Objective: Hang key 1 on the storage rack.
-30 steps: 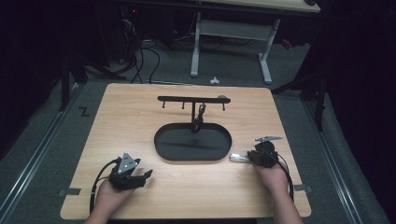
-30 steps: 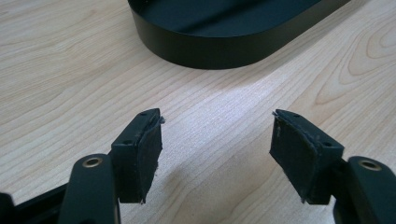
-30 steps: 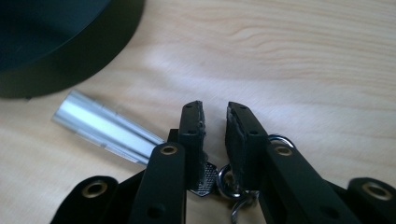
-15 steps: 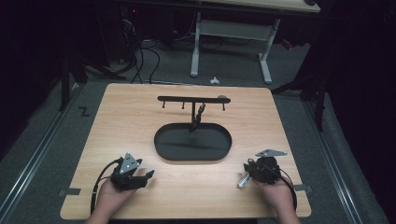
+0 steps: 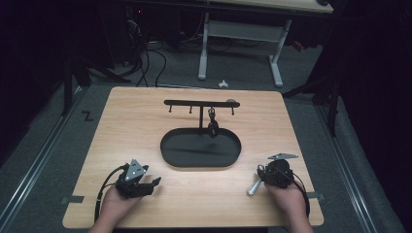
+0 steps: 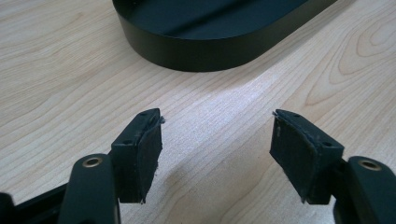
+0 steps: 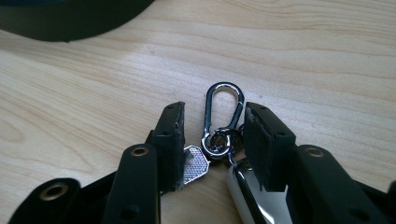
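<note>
A keychain lies on the wooden table: a chrome carabiner clip (image 7: 223,105), a ring, a silver key (image 7: 194,164) and a chrome cylinder (image 5: 253,187). My right gripper (image 7: 213,112) straddles the clip near the table's front right; its jaws have just been opening and the pads do not press on the clip. In the high view the right gripper (image 5: 265,175) sits in the person's hand. My left gripper (image 5: 154,183) rests at the front left, open, with bare wood between its jaws (image 6: 217,121).
A black oval tray (image 5: 170,158) lies mid-table, with a black hook rack (image 5: 201,103) rising from its far side. A dark keychain (image 5: 212,127) hangs from one hook. The tray's wall (image 6: 201,51) is just ahead of the left gripper.
The right gripper has come from the tray's right end toward the table's near edge, bringing the keychain along. Its jaws have spread apart. The left gripper has stayed put.
</note>
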